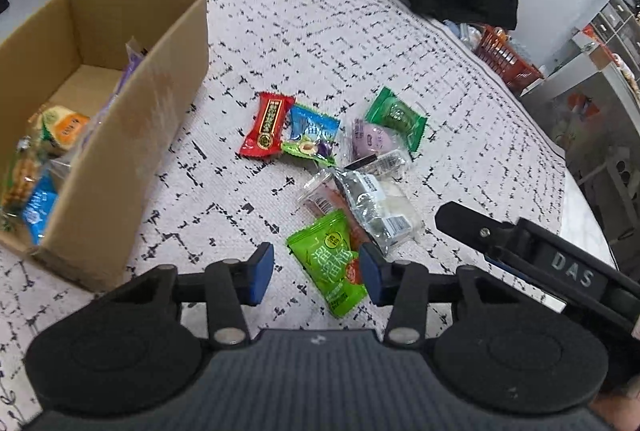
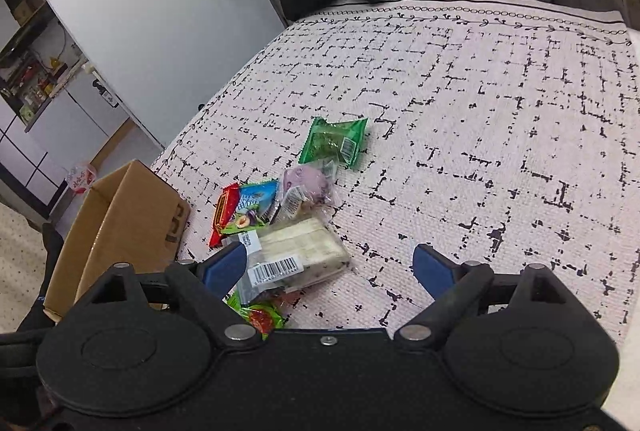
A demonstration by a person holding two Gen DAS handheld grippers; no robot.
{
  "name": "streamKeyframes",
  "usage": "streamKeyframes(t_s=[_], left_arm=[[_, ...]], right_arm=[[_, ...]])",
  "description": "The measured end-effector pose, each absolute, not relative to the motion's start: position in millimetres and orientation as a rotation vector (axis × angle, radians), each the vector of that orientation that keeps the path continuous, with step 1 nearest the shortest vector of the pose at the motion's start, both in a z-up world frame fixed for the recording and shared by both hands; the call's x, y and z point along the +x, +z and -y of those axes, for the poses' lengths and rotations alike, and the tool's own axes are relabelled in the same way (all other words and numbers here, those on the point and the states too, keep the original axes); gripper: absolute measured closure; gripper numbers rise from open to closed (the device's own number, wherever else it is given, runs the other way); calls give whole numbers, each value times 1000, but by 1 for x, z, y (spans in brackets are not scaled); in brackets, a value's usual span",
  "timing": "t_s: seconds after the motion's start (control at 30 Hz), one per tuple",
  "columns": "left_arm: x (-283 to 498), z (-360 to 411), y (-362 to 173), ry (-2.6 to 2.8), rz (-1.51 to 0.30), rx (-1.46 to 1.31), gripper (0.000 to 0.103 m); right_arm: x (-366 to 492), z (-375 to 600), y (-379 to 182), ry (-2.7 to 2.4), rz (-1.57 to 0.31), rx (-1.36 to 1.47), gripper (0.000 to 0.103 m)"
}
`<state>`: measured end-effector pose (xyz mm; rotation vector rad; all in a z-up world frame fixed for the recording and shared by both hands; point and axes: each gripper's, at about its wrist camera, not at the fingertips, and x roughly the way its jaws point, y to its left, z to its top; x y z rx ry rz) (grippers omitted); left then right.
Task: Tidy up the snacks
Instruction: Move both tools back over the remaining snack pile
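Patterned cloth (image 1: 320, 43) covers the table; cardboard box (image 1: 132, 135) sits ahead-left of the left gripper (image 1: 317, 273), already holding several snacks. Loose pile lies just ahead. L jaws apart, straddling the lime-green packet (image 1: 328, 267), nothing clamped yet; the right pad looks to be touching or v. near its edge. Right gripper (image 2: 330, 269) also wide apart, hovering by the clear-wrapped bar (image 2: 300, 251). Step in hand, prob.: pick the green packet. Next: drop lower, pinch, then carry to box w/o dragging neighbours.

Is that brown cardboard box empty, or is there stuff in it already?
Partly filled: the open brown cardboard box already holds several snack packets, with bare floor showing at its far end.
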<state>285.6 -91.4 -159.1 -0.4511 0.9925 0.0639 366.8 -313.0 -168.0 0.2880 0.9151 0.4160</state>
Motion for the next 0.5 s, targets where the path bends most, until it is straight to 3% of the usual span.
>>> streamKeyframes(t_s=[0.5], left_arm=[[303,97,-184,84,-1031,-456,52]], right_arm=[[382,307,-185,445,-924,284,13]])
